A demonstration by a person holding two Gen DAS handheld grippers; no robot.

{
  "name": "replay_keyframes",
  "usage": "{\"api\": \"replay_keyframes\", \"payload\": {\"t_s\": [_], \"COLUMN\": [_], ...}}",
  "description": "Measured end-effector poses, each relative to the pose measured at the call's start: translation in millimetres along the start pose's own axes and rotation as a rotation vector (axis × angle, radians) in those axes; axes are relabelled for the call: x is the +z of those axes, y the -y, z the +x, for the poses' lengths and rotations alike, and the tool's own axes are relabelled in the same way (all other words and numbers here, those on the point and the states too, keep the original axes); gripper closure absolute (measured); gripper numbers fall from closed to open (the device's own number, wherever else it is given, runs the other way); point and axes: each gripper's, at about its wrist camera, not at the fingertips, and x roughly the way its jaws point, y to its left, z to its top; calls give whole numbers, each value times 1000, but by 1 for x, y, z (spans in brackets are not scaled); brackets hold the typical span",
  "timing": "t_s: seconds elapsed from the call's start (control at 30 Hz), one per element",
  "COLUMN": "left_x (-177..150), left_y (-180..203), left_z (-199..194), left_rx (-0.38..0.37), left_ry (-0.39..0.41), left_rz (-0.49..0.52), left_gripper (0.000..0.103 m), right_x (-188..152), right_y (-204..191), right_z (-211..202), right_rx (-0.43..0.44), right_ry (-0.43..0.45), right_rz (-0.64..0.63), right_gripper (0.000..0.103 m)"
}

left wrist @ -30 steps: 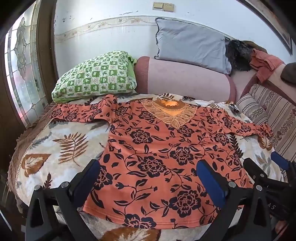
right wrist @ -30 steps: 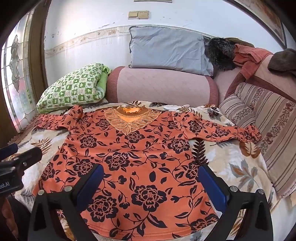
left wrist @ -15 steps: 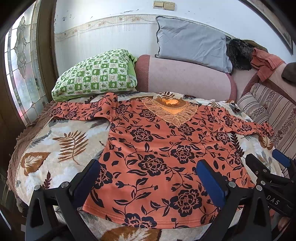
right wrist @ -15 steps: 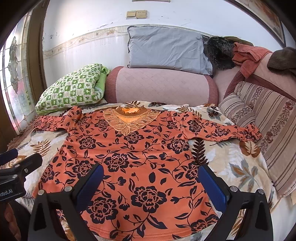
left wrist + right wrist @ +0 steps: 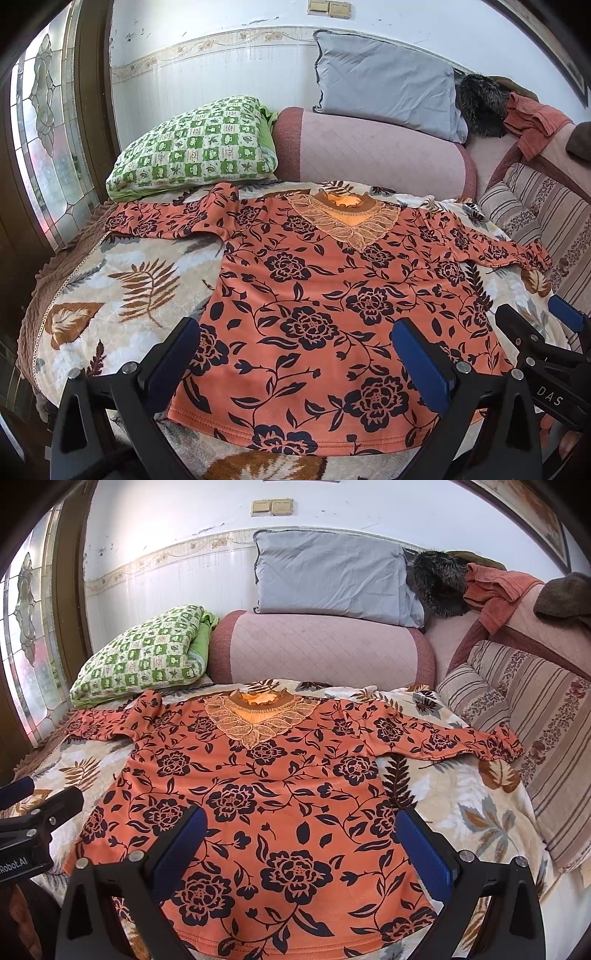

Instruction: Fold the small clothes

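The orange floral top (image 5: 332,302) lies spread flat, front up, on the bed (image 5: 122,280), its lace collar toward the far edge by the pillows and its hem along the near edge. One sleeve reaches toward the bed's left side, the other toward the right side by the striped cushion (image 5: 535,738).

The folding has not begun; this looks like the approach before a first grasp. The left claw (image 5: 295,354) hovers over the hem with its jaws wide apart and nothing between them. The right claw (image 5: 303,849) likewise hangs wide open and empty over the lower part of the top.

The next move likely calls for each claw to drop to a hem corner or a sleeve and pinch only the cloth of the top, not the leaf-patterned bedspread (image 5: 472,812) beneath.

Writing: "DAS" shows on the right claw's body in the left view; "Robot.AI", partly cut off, on the left claw's body in the right view.
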Motion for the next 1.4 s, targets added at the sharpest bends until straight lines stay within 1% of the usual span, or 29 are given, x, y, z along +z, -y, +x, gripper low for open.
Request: {"api": "replay_keyframes", "payload": {"t_s": [0.9,1.07,1.4], "left_x": [2,4,5], "left_y": [0,2,5], "left_z": [12,20,24], "left_rx": [-3,-1,3], "left_ry": [-17,-29,-38], "left_rz": [2,9,13], "left_gripper": [0,0,0], "right_x": [5,9,6], "right_y": [-2,0,0], "right_z": [7,16,24], "right_rx": [5,6,0], "right_ry": [-6,-19,-23], "right_rz": [-3,-2,-1], "right_gripper": [0,0,0]}}
